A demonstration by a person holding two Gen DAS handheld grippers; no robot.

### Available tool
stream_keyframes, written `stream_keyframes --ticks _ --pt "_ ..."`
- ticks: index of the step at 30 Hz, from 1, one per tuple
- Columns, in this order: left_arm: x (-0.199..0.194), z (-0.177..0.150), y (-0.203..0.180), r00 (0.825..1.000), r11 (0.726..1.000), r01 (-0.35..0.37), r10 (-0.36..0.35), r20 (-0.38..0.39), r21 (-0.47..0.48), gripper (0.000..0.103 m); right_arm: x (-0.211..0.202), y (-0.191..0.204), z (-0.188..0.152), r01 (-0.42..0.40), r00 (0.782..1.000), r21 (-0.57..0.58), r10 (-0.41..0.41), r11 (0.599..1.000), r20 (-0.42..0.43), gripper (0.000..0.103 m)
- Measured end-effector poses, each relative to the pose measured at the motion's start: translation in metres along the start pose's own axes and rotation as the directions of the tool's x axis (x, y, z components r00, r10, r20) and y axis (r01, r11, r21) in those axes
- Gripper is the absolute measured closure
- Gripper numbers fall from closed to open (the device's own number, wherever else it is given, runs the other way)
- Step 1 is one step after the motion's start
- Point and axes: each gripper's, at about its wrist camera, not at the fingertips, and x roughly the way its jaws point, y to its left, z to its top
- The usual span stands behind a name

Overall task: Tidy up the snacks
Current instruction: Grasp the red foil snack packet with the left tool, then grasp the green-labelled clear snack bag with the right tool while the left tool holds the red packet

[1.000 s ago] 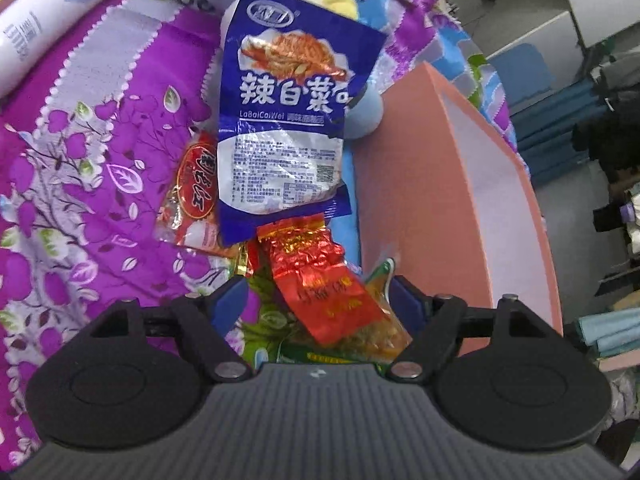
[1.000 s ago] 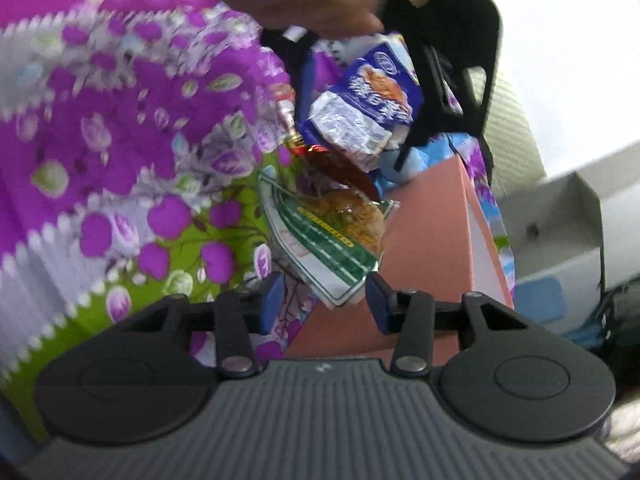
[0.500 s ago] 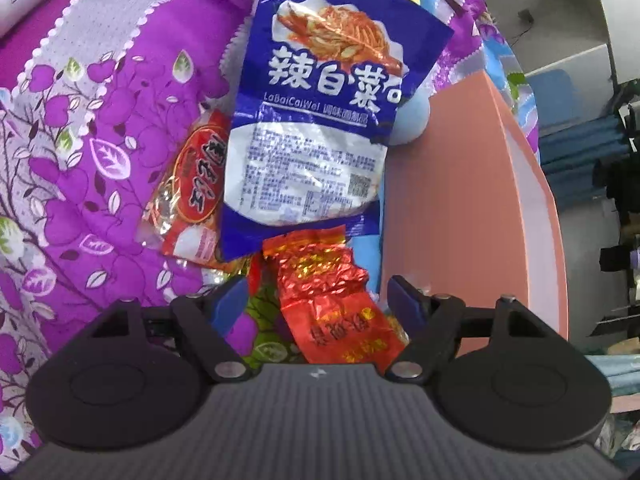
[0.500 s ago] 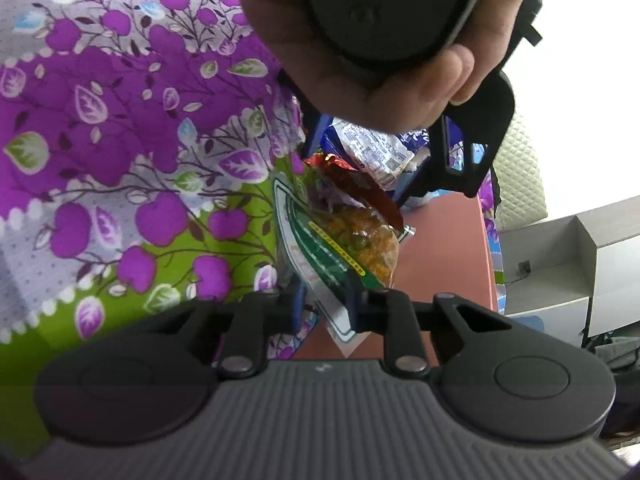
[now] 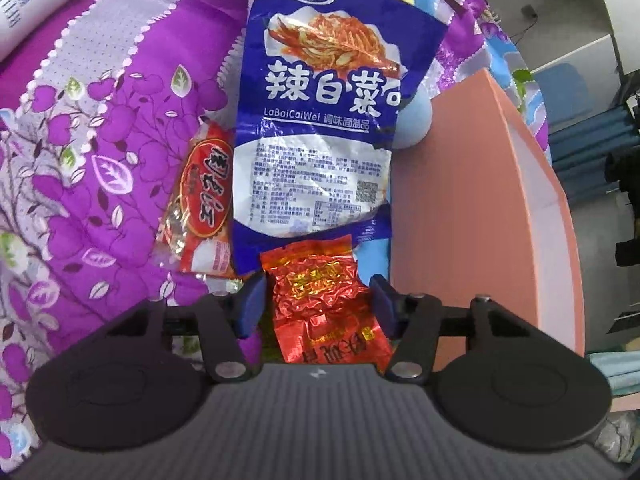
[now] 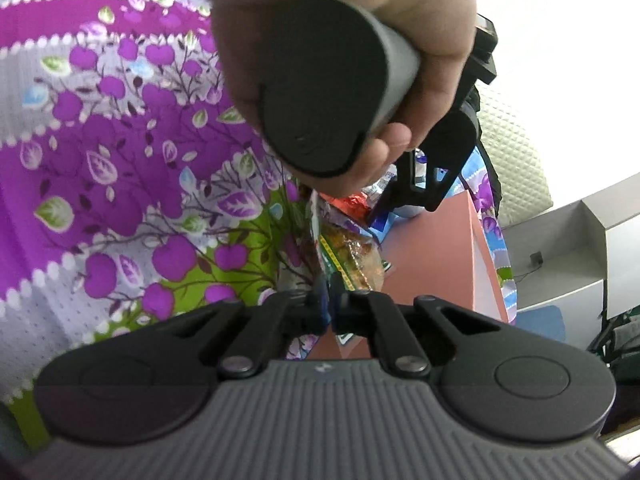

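- Looking down my left gripper (image 5: 318, 304), I see its blue pads on either side of a crinkled red foil packet (image 5: 326, 304); the jaws have just been closing, yet a sliver of gap shows at each pad, so they stand apart and press on nothing.
- The red foil packet lies on the bedspread (image 5: 100, 168) with its far end tucked just under the lower edge of a large blue snack bag (image 5: 320, 128).
- The blue bag lies flat, printed side up, and overlaps a smaller red-and-clear packet (image 5: 202, 208) on its left.
- A salmon-pink box (image 5: 452, 208) stands just right of the pile, its outer wall facing the snacks and its pale inside turned away.
- A round pale-blue object (image 5: 414, 124) pokes out from behind the blue bag, against the box; I cannot tell what it is.
- Through my right gripper (image 6: 328, 300), the pads are pressed together, pinching the edge of a green-trimmed clear snack packet (image 6: 352, 256) with orange pieces inside; it runs forward from the tips.
- The packet sits beside the pink box (image 6: 452, 256), above the bedspread (image 6: 120, 168).
- Ahead, a hand (image 6: 424, 32) wraps the black handle of the other gripper, filling the upper view.
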Motion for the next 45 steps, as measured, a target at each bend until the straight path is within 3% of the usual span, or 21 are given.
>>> stream_keyframes --ticks 11,23,28,32,39,41,42,43,45 --pt "-0.081 -0.031 0.021 0.997 0.999 -0.023 0.02 0.071 0.031 0.042 -0.045 0.003 0.007 -0.059 0.998 0.107 0.055 0.992 0.034 0.1" --pt "-0.162 -0.101 0.08 0.982 0.986 -0.147 0.137 0.126 0.078 0.042 -0.094 0.02 0.003 -0.111 0.99 0.214 0.091 0.97 0.104 0.1" --pt "-0.173 -0.12 0.092 0.972 0.971 -0.203 0.184 0.147 0.128 0.042 -0.099 0.018 -0.001 -0.214 0.975 0.339 0.183 0.916 0.123 0.1" --pt "-0.173 -0.123 0.093 0.951 0.933 -0.289 0.255 0.177 0.212 0.042 -0.095 0.017 -0.006 -0.258 0.966 0.424 0.232 0.868 0.112 0.099" --pt "-0.164 -0.121 0.103 0.95 0.929 -0.297 0.264 0.167 0.22 0.041 -0.086 0.008 -0.017 -0.373 0.922 0.6 0.354 0.708 0.156 0.096" --pt "-0.16 -0.122 0.105 0.952 0.933 -0.291 0.26 0.161 0.213 0.041 -0.087 0.005 -0.02 -0.397 0.91 0.636 0.374 0.662 0.179 0.069" --pt "-0.159 -0.123 0.106 0.952 0.933 -0.291 0.26 0.162 0.211 0.041 -0.086 0.003 -0.021 -0.404 0.906 0.653 0.378 0.641 0.19 0.047" --pt "-0.158 -0.124 0.106 0.952 0.935 -0.288 0.258 0.164 0.206 0.041 -0.085 0.001 -0.022 -0.403 0.905 0.672 0.379 0.622 0.192 0.032" --pt "-0.159 -0.125 0.108 0.957 0.945 -0.269 0.24 0.162 0.189 0.04 -0.082 -0.001 -0.022 -0.396 0.907 0.689 0.377 0.607 0.189 0.028"
